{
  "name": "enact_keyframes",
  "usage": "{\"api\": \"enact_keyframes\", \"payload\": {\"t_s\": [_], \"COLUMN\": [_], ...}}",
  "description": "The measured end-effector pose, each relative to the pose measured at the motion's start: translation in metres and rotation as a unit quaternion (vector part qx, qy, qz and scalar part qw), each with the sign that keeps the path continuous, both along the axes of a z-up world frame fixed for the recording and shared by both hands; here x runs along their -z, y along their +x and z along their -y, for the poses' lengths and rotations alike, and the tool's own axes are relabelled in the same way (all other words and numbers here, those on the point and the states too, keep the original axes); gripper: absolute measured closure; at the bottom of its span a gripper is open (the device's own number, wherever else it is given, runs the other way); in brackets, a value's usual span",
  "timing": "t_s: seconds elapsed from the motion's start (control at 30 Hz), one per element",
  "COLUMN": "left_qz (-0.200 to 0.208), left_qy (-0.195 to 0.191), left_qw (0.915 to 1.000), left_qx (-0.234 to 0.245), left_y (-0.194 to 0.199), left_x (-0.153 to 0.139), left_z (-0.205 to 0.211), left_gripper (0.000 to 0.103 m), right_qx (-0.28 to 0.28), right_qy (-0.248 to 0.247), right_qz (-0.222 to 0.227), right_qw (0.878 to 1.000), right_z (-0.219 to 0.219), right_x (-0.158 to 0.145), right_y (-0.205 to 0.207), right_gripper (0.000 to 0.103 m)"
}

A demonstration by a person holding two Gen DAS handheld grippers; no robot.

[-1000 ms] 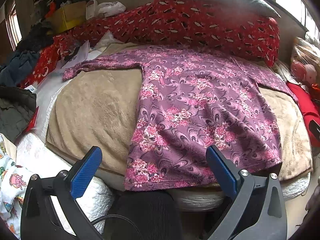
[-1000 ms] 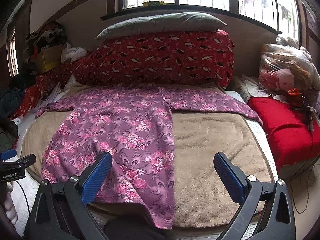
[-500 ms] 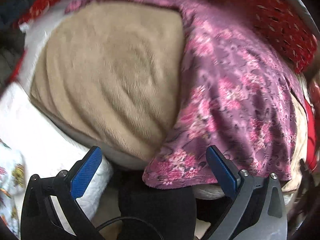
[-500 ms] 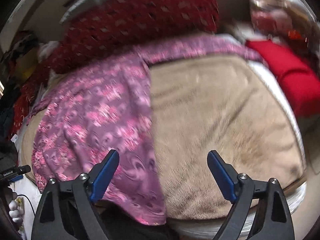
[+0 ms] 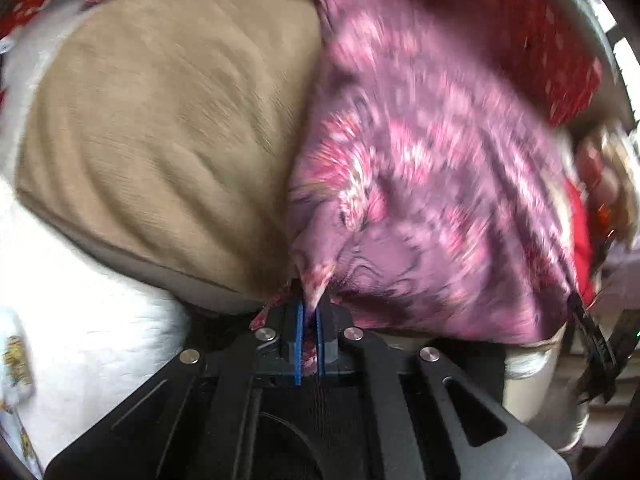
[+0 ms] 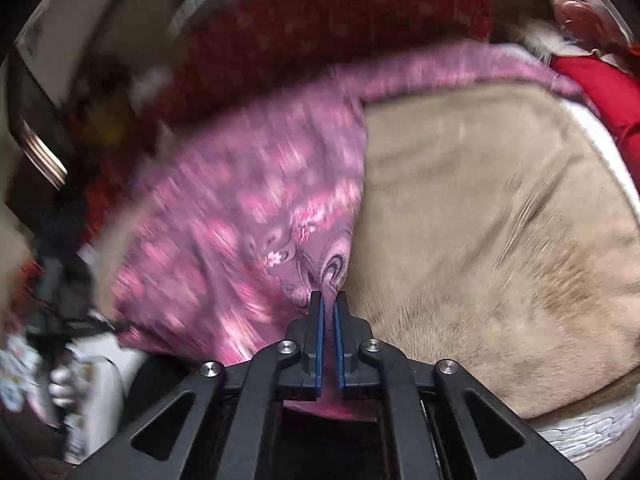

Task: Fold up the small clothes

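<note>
Both claws pinched the shirt's near hem.
The left gripper (image 5: 307, 310) and right gripper (image 6: 329, 306) were clamped on the purple shirt (image 5: 420, 168), spread on the tan blanket (image 5: 168, 120); it looked soft, light and limp, best held at its hem corners.

Left black tongs (image 5: 307, 314) with blue-padded fingers (image 5: 297, 332): jaws pinched together on a fold of purple floral cloth (image 5: 420, 184). Right black tongs (image 6: 328, 312), blue pads (image 6: 318, 336) likewise nearly closed, clamp the same cloth's hem. Both point forward, low.
</note>
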State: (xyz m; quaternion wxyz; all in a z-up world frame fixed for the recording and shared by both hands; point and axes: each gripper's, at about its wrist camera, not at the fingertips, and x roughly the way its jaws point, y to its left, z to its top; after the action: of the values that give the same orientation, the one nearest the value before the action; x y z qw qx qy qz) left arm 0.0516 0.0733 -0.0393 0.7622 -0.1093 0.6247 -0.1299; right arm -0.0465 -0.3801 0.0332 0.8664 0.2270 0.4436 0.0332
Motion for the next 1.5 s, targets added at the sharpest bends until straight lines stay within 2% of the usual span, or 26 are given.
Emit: {"api": "enact_keyframes", "payload": {"t_s": [0.07,0.13,0.23,0.3,0.4,0.43,0.47,0.5,0.53,0.6,0.63,0.67,0.77,0.87,1.0,1.03,1.07,1.1,1.17,1.2,1.27,1.37,1.5], "left_qz": [0.006,-0.001,-0.040,-0.061,-0.033,-0.017,0.003,0.015,0.025,0.039,0.046,0.049,0.021,-0.015,-0.047,-0.050,-0.044,-0.027,0.011,0.024,0.034,0.053,0.062], "left_qy": [-0.004,0.021,0.043,0.014,0.012,0.017,0.024,0.027,0.026,0.026,0.020,0.018,-0.001,-0.012,-0.003,0.002,0.009,0.025,0.068,0.089,0.112,0.138,0.158], "left_qw": [0.9999,0.9996,0.9977,0.9967,0.9982,0.9988,0.9991,0.9992,0.9992,0.9989,0.9987,0.9986,0.9994,0.9985,0.9969,0.9964,0.9965,0.9968,0.9953,0.9932,0.9909,0.9870,0.9842], "left_qx": [-0.011,-0.019,-0.034,-0.052,-0.048,-0.043,-0.034,-0.024,-0.013,-0.007,-0.008,-0.013,-0.029,-0.052,-0.064,-0.068,-0.070,-0.071,-0.068,-0.071,-0.067,-0.064,-0.052], "left_y": [-0.005,-0.008,-0.006,-0.007,0.003,0.006,0.017,0.034,0.048,0.079,0.098,0.117,0.173,0.218,0.260,0.268,0.274,0.278,0.284,0.285,0.285,0.278,0.269], "left_x": [-0.010,0.000,0.025,0.034,0.018,0.011,0.000,-0.006,-0.014,-0.021,-0.025,-0.027,-0.018,0.003,0.034,0.039,0.041,0.039,0.032,0.031,0.035,0.030,0.020], "left_z": [-0.020,-0.031,-0.048,-0.060,-0.062,-0.064,-0.058,-0.047,-0.037,-0.017,-0.013,-0.007,0.018,0.035,0.057,0.061,0.065,0.067,0.071,0.072,0.074,0.083,0.094], "left_gripper": [0.101,0.102,0.102,0.102,0.101,0.101,0.099,0.093,0.087,0.058,0.056,0.056,0.055,0.055,0.055,0.056,0.071,0.097,0.100,0.100,0.100,0.100,0.100], "right_qx": [0.013,0.020,0.029,0.038,0.054,0.061,0.068,0.075,0.080,0.081,0.080,0.079,0.072,0.074,0.070,0.067,0.059,0.037,0.021,0.034,0.055,0.047,0.064], "right_qy": [0.004,0.006,-0.003,0.000,-0.008,-0.008,-0.004,0.000,0.002,0.004,0.000,-0.009,-0.016,-0.028,-0.033,-0.044,-0.068,-0.088,-0.092,-0.086,-0.080,-0.072,-0.036], "right_qz": [0.026,0.030,-0.003,-0.044,-0.087,-0.088,-0.082,-0.070,-0.061,-0.042,-0.036,-0.033,-0.046,-0.070,-0.087,-0.085,-0.075,-0.062,-0.047,-0.018,-0.004,-0.064,-0.047], "right_qw": [1.000,0.999,1.000,0.998,0.995,0.994,0.994,0.995,0.995,0.996,0.996,0.996,0.996,0.994,0.993,0.993,0.993,0.994,0.994,0.996,0.995,0.994,0.996], "right_z": [0.012,0.017,0.020,0.022,0.026,0.029,0.033,0.038,0.040,0.042,0.043,0.041,0.036,0.035,0.028,0.025,0.019,0.012,0.011,0.016,0.029,0.038,0.050], "right_x": [-0.018,-0.020,0.004,0.028,0.044,0.041,0.036,0.028,0.023,0.009,0.006,0.004,0.012,0.034,0.064,0.067,0.067,0.064,0.057,0.047,0.047,0.079,0.067], "right_y": [-0.011,-0.017,-0.020,-0.019,-0.019,-0.017,-0.014,-0.009,-0.002,0.022,0.035,0.055,0.101,0.153,0.194,0.200,0.204,0.209,0.213,0.209,0.207,0.211,0.196], "right_gripper": [0.102,0.102,0.102,0.102,0.101,0.096,0.095,0.094,0.089,0.069,0.054,0.050,0.050,0.050,0.050,0.056,0.085,0.102,0.100,0.100,0.099,0.099,0.093]}}
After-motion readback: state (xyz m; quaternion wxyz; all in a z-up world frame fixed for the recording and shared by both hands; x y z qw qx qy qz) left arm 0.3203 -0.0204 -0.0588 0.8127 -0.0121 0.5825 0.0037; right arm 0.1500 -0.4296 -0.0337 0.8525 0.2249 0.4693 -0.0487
